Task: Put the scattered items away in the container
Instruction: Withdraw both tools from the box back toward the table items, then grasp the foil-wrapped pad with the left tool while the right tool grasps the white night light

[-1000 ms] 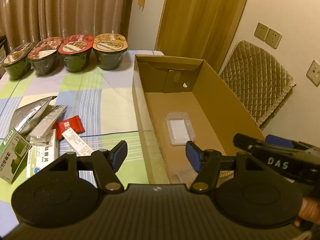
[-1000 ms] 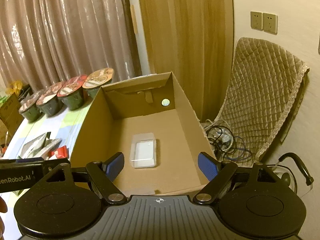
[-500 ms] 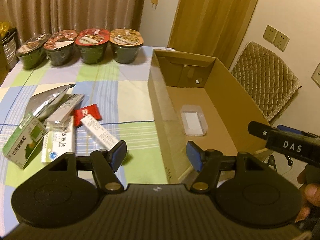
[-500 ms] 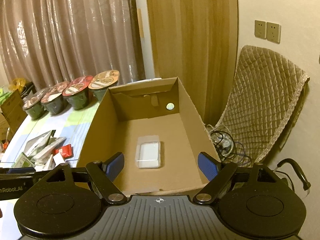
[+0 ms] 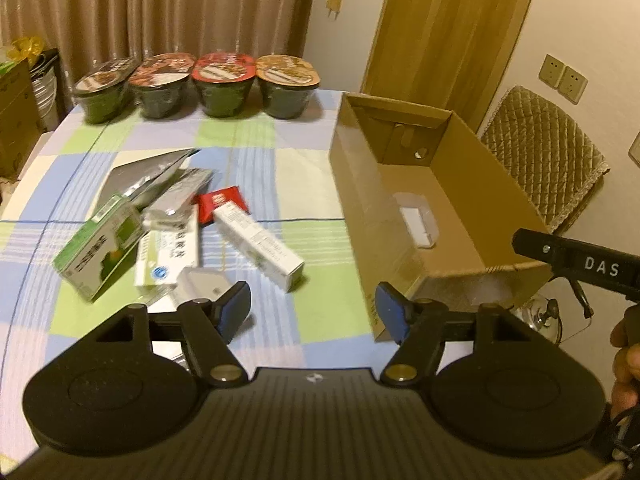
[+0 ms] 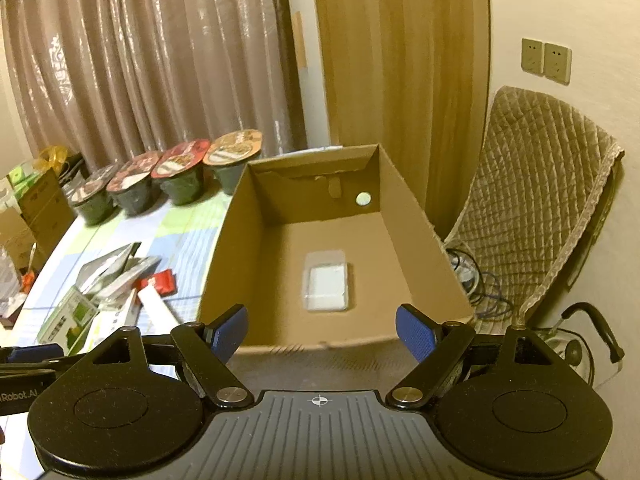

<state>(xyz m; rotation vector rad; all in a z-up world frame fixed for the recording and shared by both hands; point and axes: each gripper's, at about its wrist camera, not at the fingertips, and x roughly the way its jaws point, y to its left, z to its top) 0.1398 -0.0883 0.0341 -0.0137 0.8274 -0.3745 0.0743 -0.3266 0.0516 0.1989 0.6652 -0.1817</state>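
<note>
Hovering at the bottom of the left wrist view, the left gripper (image 5: 314, 312) has its jaws spread wide, gripping nothing. Its blue pads (image 5: 236, 310) hang above the checked tablecloth (image 5: 256, 148), between the item pile and the cardboard box (image 5: 358, 200).

The right gripper (image 6: 322, 332) sits at the bottom of its own view, jaws likewise spread and empty, just short of the box's near wall.

Scattered items lie left of centre in the left view:
- long white carton (image 5: 260, 244) (angled toward the box)
- green box (image 5: 98, 252)
- red packet (image 5: 222, 204)
- silver foil pouch (image 5: 140, 172)

Inside the box, one clear plastic case (image 6: 326, 280) rests flat on the floor.

Four lidded bowls (image 5: 224, 82) line the table's far edge, in front of the curtain (image 5: 160, 8).
</note>
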